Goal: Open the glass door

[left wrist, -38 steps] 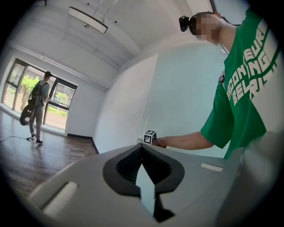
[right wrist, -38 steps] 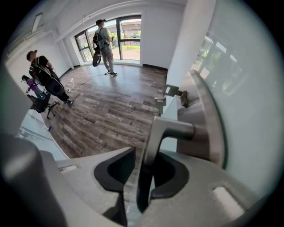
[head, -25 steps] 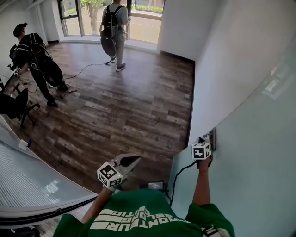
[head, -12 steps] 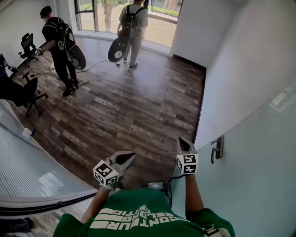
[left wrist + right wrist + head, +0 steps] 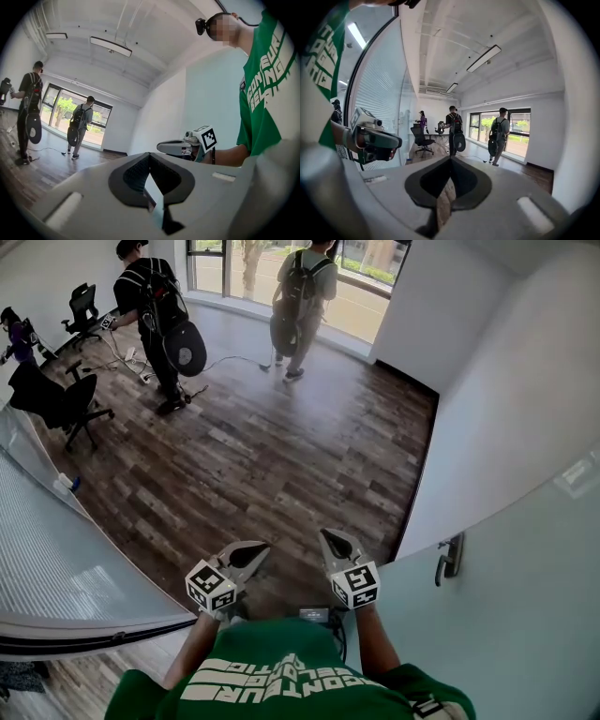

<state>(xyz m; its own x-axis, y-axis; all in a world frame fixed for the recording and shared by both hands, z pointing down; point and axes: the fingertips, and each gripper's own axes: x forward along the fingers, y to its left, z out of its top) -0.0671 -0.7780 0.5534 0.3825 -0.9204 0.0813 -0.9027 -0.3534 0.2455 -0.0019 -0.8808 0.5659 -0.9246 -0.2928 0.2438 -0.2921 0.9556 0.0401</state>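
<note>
Right gripper [image 5: 334,542] has let go of the handle [image 5: 454,557] since a second ago and swung left. It now sits just beside the left gripper [image 5: 246,554], both in front of the chest, pointing into the room. Right jaws are shut with nothing between them. Left jaws look shut and empty too; only a thin sliver shows between the pads. Door [image 5: 525,615] is at right, its handle well apart from both claws, and floor [image 5: 281,456] shows ahead past its edge. My read: no grip needed now, hands parked neutral. Door is probably open enough, though its swing is hard to read here.
</note>
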